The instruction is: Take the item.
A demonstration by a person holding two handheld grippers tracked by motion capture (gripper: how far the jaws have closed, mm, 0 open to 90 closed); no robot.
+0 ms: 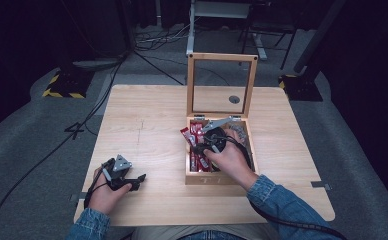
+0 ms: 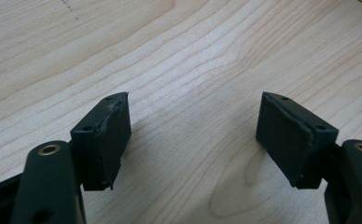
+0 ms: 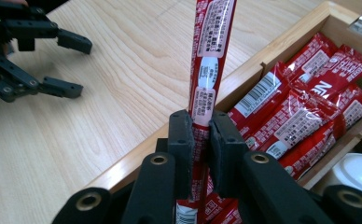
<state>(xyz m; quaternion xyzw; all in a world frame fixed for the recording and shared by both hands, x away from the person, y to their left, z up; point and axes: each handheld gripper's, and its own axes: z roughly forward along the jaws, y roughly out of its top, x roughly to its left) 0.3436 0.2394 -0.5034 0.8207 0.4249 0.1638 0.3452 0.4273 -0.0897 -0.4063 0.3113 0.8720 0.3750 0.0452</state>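
High view: right gripper (image 1: 198, 148) works over the wooden box (image 1: 217, 178) and left gripper (image 1: 137, 180) rests on the table (image 1: 147, 125)

Left gripper view: jaws apart, nothing between them

Right gripper view: jaws clamped on one red sachet (image 3: 210, 60) standing over the box's near wall; best lifted straight up to clear it. About five more sachets (image 3: 305, 93) lie inside

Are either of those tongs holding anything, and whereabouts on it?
The right tongs pinch one red packet near its lower end, above the wooden box. The left tongs stand open over the table, holding nothing.
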